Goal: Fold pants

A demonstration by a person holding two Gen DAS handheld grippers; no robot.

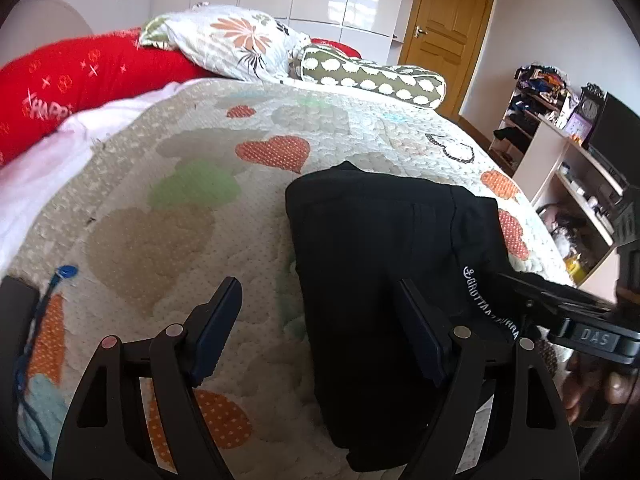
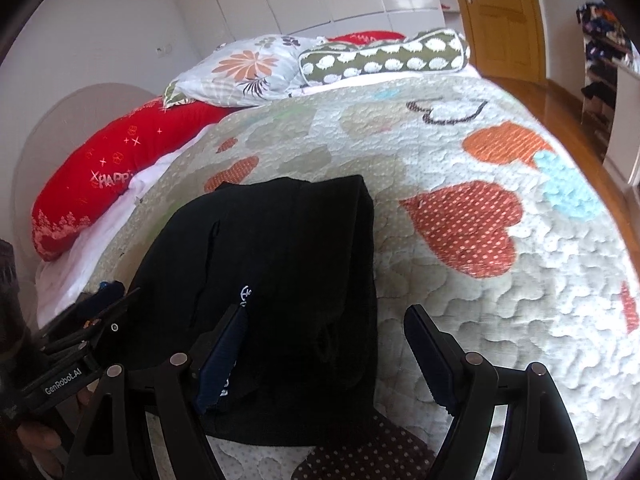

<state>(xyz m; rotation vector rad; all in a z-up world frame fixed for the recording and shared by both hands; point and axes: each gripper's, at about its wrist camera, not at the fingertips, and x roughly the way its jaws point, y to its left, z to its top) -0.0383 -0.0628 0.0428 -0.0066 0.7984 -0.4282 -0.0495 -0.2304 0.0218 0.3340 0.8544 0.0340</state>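
I see the black pants [image 1: 384, 256] folded into a thick rectangle on the heart-patterned quilt [image 1: 192, 208], near the bed's front edge. My left gripper [image 1: 316, 328] and right gripper [image 2: 324, 352] both have wide, empty jaws. Only the left view shows the cluttered shelves [image 1: 560, 152]; pillows [image 2: 256, 68] lie beyond.

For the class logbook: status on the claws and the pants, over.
Left claw open, right claw open, nothing gripped. Black pants lie folded on the quilt, near edge between both claws. Nothing in the way.
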